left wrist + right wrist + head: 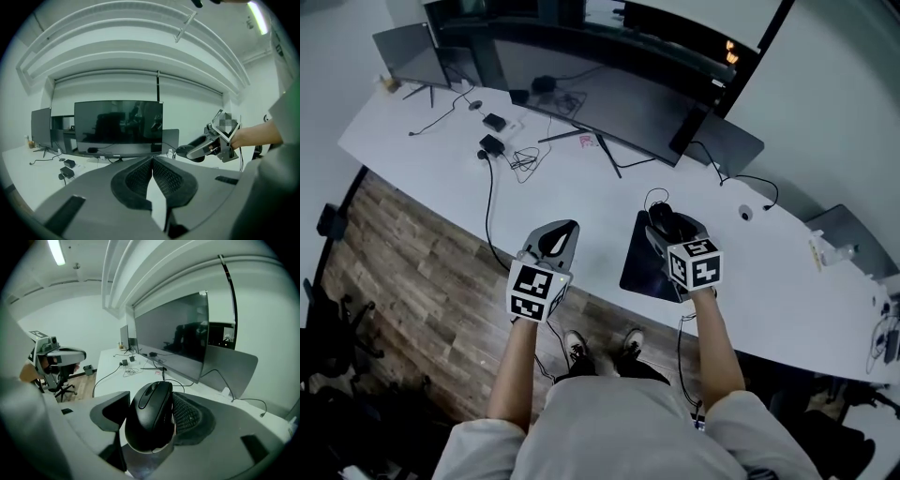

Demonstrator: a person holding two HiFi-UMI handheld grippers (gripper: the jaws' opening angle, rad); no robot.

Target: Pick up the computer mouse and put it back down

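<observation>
Clamping the computer mouse (pixel 151 418) between its jaws above the mouse pad (pixel 637 270), the right gripper (pixel 666 228) should lower it flat before letting go; the left gripper (pixel 152 180) is closed, empty.

A long white desk (pixel 581 192) is running diagonally above a wood-plank floor (pixel 422 272). A wide dark monitor (pixel 591 94) is standing along its far side, with a smaller screen (pixel 411 54) sitting at the left end. Two black adapters (pixel 492 144) are lying among loose cables, and one cord (pixel 490 220) is trailing over the near edge. A dark mat (pixel 636 267), possibly a mouse pad, is lying by that edge.
</observation>
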